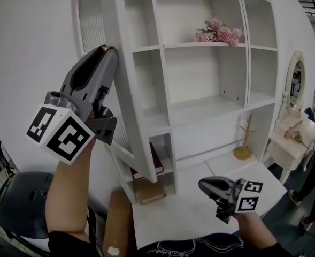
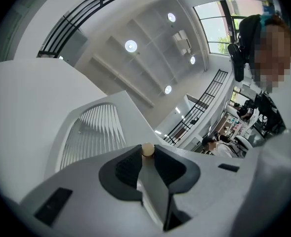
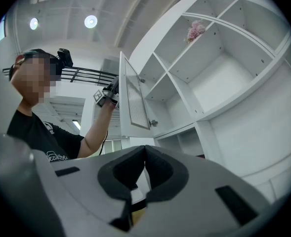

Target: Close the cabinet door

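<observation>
Your left tongs (image 1: 108,50) (image 2: 147,151) are raised at arm's reach and point upward, with the tips at the free edge of the door (image 1: 128,95). The jaws stand partly apart and are closed on the knob (image 2: 147,148). It is small, round and tan, and it is gripped right at the tips with a pad on each side. In the left gripper view the door's slatted arched panel (image 2: 93,132) lies just left of those tips.

The door is open. It is swung out from the cabinet (image 1: 200,71) and stands roughly edge-on to you. Its upper edge is at the left tongs, and the rest runs down and to their right. The right gripper view shows it clear of the cabinet front, with your left arm up beside it.

Your right tongs (image 1: 204,184) (image 3: 145,148) are low, well below and to the right of the left pair and well apart from the door. Their jaws are together, tip to tip, with nothing between them. They point toward the cabinet's shelves.

Flowers (image 1: 219,32) sit on an upper shelf, to the right of the left tongs and well above the right pair. A book (image 1: 157,164) lies in a low compartment between the two tongs, near the door's foot.
</observation>
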The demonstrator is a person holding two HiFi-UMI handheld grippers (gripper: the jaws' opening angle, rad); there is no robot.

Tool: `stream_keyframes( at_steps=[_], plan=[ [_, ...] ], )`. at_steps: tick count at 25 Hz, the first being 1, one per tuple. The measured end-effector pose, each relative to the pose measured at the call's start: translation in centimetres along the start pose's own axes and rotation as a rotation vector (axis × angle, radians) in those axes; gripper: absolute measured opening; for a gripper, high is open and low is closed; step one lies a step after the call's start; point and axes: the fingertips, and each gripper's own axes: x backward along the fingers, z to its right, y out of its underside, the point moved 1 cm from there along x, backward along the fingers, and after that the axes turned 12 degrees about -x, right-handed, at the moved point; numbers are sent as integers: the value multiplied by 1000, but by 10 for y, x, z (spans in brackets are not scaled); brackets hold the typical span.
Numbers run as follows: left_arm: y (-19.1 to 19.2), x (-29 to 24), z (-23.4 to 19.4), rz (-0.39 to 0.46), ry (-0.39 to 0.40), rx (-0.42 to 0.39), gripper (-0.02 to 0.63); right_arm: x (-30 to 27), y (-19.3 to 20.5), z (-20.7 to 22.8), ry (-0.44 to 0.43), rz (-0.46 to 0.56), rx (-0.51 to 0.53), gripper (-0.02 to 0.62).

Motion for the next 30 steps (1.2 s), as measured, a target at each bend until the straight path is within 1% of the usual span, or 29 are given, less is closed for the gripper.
stream_keyframes(
  at_steps=[5, 8, 14, 17, 21, 25, 30],
  plan=[
    [12, -14, 8, -56, -19, -56, 80, 5, -3, 6, -30, -9, 2, 6],
    [18, -23, 10, -76, -31, -86, 78, 9, -9, 10, -39, 2, -1, 6],
    [38, -44, 15, -124, -54, -103, 75, 19, -14, 16, -62, 3, 6, 6],
    [51, -59, 17, -146, -63, -106, 75, 27, -21, 24, -60, 14, 6, 6],
    [68, -75, 16, -172, -83, -129, 75, 40, -29, 37, -51, 20, 11, 6],
    [81, -86, 17, -180, -110, -122, 77, 54, -33, 51, -38, 26, -1, 7],
    [95, -98, 16, -194, -136, -146, 77, 59, -37, 66, -44, 20, -4, 6]
  ],
)
